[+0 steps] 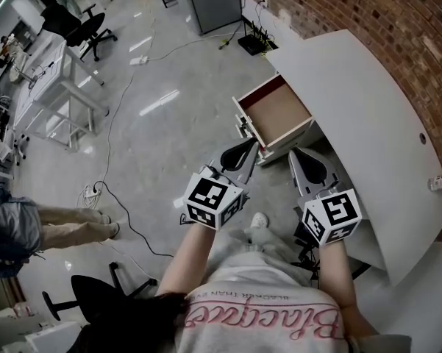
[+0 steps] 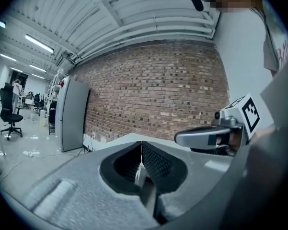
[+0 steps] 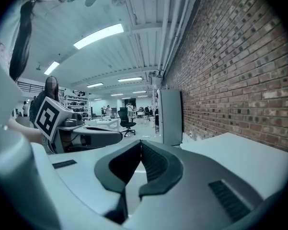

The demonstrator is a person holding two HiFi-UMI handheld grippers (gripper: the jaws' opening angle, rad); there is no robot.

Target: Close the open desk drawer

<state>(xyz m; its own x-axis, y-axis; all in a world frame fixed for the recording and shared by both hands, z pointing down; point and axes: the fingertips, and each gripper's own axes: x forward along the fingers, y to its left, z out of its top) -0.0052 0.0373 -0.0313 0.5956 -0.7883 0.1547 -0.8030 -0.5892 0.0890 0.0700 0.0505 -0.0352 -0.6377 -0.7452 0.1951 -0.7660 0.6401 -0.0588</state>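
Note:
The open drawer (image 1: 276,115) sticks out leftward from the white desk (image 1: 368,116); it has a bare wooden bottom, a reddish far rim and white sides, and looks empty. My left gripper (image 1: 246,145) is shut with nothing in it, its tip close by the drawer's near front corner; whether it touches I cannot tell. My right gripper (image 1: 302,154) is shut and empty too, just below the drawer's near side at the desk edge. In the left gripper view the left gripper (image 2: 141,146) shows jaws that meet, with the right gripper (image 2: 206,137) beside it. The right gripper (image 3: 141,143) also has its jaws together.
A brick wall (image 1: 353,6) runs behind the desk. A small white object (image 1: 441,181) lies at the desk's right end. On the floor are a power strip (image 1: 250,44) and cables (image 1: 110,193). A person's legs (image 1: 66,225) and an office chair (image 1: 95,293) are at the left.

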